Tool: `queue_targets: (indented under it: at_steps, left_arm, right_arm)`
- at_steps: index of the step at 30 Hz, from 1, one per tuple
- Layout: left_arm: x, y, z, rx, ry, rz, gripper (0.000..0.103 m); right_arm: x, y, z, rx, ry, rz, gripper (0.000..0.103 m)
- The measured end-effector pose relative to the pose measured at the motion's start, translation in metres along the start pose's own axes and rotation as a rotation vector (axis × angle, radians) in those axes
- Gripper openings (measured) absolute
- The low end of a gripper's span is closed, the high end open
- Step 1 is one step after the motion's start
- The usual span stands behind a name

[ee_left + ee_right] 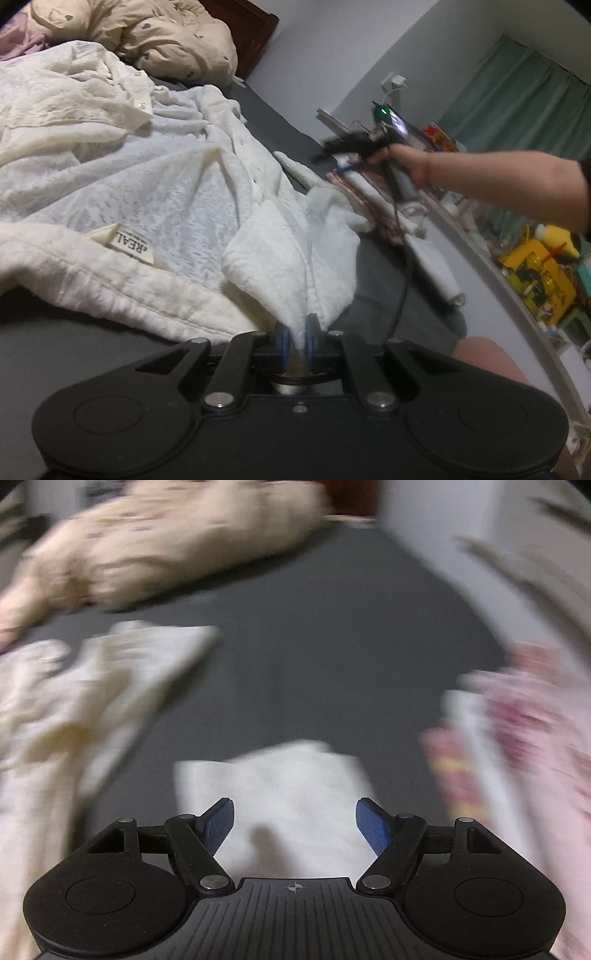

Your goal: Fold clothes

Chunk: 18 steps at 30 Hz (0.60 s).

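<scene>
The left claw point(298, 332) is clenched on a bunched corner of the white lace garment point(147, 192), which lies spread and rumpled across the dark grey bed point(55, 343), its neck label point(131, 248) face up near the left edge. The right claw point(295, 823) stands released, its blue pads point(371, 825) wide apart with nothing between them, hanging over a loose white flap of cloth point(295, 775) on the near part of the bed. A folded pink patterned stack point(517, 720) sits to the right, and a beige quilt point(166, 542) is heaped at the far end. The step in hand looks like taking a second hold so the garment can be drawn flat or doubled over. To do it well, the right claw should come down squarely on the flap's edge and bite a single clean layer rather than a wad. The left should hold its corner taut and low, so the lace spreads rather than twists. Lace this thin will likely slip and crease, so pulling slowly and evenly seems wise. The right wrist view is blurred, so fine detail there cannot be told.
</scene>
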State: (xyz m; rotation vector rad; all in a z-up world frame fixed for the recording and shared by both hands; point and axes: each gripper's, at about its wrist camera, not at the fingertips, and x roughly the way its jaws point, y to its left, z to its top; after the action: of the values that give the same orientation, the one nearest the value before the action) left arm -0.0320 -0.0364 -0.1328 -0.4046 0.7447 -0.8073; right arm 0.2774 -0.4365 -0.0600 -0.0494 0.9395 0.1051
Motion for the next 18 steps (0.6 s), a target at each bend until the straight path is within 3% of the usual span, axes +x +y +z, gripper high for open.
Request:
queue_targets:
  at_steps: [1,4,6,9,10,18]
  left_arm:
    - [0.001,0.000,0.000,-0.002,0.003,-0.011,0.008]
    - [0.005,-0.003,0.003,-0.002,0.008,-0.046,0.008]
    - [0.006,-0.002,0.001,0.004,0.019,-0.059,0.008]
    - [0.004,0.000,-0.002,0.002,0.029,-0.057,0.008]
    - [0.004,0.000,-0.002,-0.002,0.030,-0.057,0.008]
    - [0.001,-0.006,-0.001,0.011,0.010,-0.060,0.008]
  right_arm:
    - [0.004,0.006,0.004,-0.041,0.007,-0.005,0.073]
    - [0.021,0.015,0.010,-0.119,0.084,-0.149,0.073]
    - [0.027,0.009,0.011,-0.048,0.123,-0.125,0.056]
    - [0.030,0.001,0.005,0.071,0.109,-0.076,0.031]
    - [0.030,-0.004,0.005,0.089,0.092,-0.075,0.003]
    - [-0.022,-0.037,0.037,0.176,-0.131,-0.181,0.002]
